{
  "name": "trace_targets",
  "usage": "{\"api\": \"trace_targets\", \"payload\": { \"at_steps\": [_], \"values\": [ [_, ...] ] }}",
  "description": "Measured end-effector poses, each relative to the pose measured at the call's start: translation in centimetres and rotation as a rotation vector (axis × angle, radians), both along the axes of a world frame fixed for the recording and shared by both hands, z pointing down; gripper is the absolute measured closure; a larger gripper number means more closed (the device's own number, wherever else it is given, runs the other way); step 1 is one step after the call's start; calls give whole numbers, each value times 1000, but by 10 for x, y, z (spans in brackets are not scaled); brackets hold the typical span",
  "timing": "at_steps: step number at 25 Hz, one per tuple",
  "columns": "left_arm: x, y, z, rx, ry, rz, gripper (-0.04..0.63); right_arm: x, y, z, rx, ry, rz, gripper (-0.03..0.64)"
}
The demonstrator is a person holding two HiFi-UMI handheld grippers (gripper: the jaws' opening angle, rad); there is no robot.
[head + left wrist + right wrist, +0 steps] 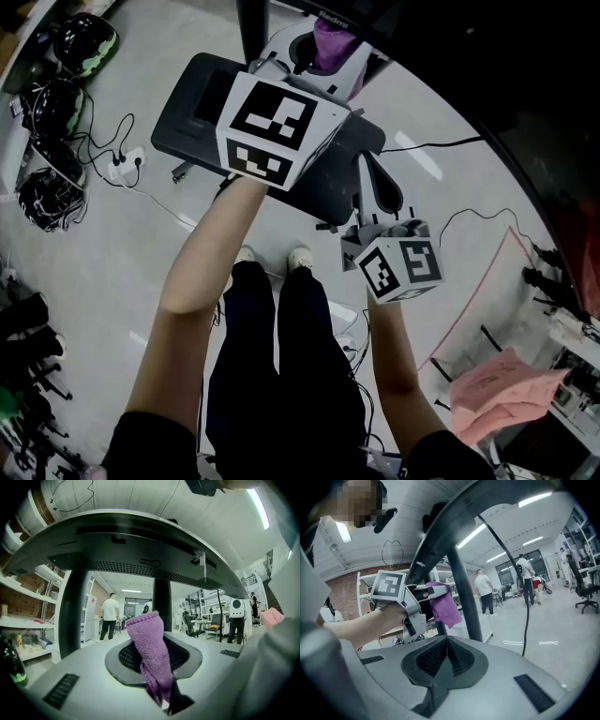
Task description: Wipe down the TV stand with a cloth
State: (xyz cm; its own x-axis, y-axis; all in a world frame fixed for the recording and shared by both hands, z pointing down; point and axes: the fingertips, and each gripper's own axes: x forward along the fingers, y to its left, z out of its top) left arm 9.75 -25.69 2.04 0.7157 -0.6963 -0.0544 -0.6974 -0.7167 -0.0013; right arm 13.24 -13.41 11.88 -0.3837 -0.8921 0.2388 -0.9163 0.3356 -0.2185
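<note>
Cloth [150,644], purple and fuzzy, is standing up out of the left gripper [165,699], whose fingers [436,591] are clamping tight on its lower end so that a loose flap is poking forward past the tips, free to rub against a surface. It is hanging just under the lower edge of the TV [131,541] and close in front of the stand's dark centre pole [162,599]. Whether it is actually touching the pole cannot be told, since from the right gripper view it is sitting just beside the pole with a sliver of background between them. That height suggests the upright is being lined up for wiping, not the base. The base of the stand [187,103], a flat dark slab, is lying on the floor [112,272] directly under the left forearm, near the person's feet. The right gripper [440,672] is hovering lower and to the right of the left one, pointing towards the stand. Its fingers [373,187] are pressing together with nothing between them, and it is touching neither the cloth nor the stand, so it seems to be merely waiting out of the way. A black cable [525,597] is dangling from the TV beside the pole, which the cloth could snag if the wiping is going wide.
</note>
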Motion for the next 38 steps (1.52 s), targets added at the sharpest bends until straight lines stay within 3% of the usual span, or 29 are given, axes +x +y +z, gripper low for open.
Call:
{"api": "trace_targets", "payload": {
  "at_steps": [7,14,32,38],
  "values": [
    [33,0,6,0,-2,-19,512,31,10,-2,-2,1,20,594],
    [37,-3,33,-40,-6,-64,512,48,12,6,-12,-4,24,594],
    [42,-10,142,-178,-6,-149,512,65,11,49,-64,18,2,594],
    [49,-10,180,-229,-59,-171,512,70,12,58,-76,21,-15,594]
  ]
}}
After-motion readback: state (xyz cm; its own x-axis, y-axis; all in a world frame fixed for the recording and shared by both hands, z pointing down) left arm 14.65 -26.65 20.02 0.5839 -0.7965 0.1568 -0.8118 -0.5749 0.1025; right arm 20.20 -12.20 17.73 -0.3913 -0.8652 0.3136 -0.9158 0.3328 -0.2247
